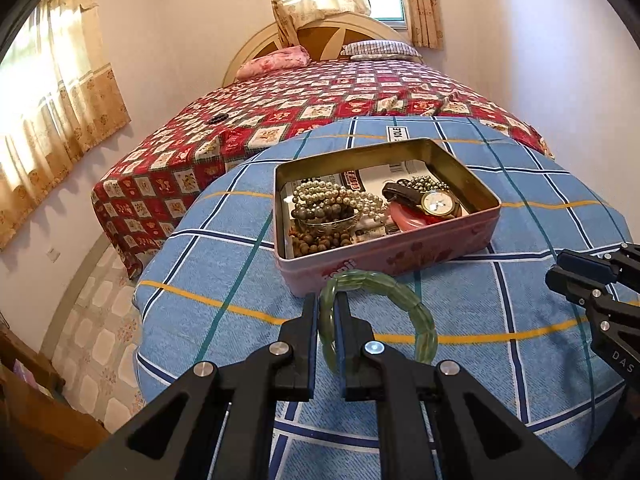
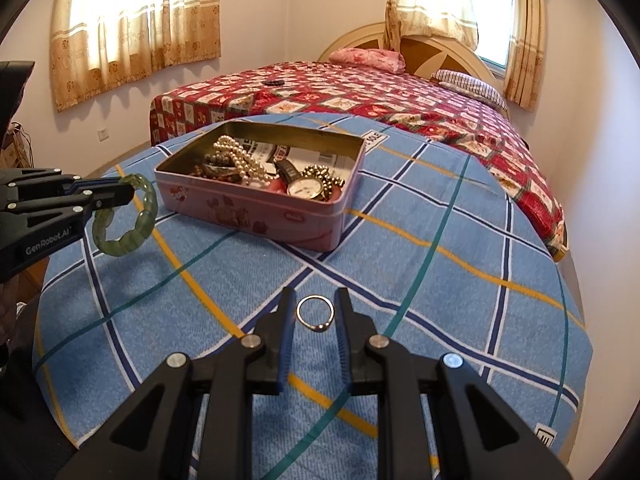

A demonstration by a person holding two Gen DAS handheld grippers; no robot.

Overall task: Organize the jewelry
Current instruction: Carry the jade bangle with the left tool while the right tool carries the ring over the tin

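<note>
Near the middle of both views, the pink tin (image 1: 384,252) already holds pearls, beads and a watch; left claw (image 1: 326,308) pinches the green bangle (image 1: 416,312) just short of it, right claw (image 2: 314,304) gapes around the ring (image 2: 315,314) lying on the blue blanket — two pieces left, I reckon

The left claw (image 1: 327,316) covers part of the green bracelet (image 1: 416,312). In the tin (image 1: 400,248) at the blue cover's far edge, the paper's print (image 1: 362,180) is mostly buried under beads and unreadable. The small dark object (image 1: 216,119) on the bed is too small to identify.
</note>
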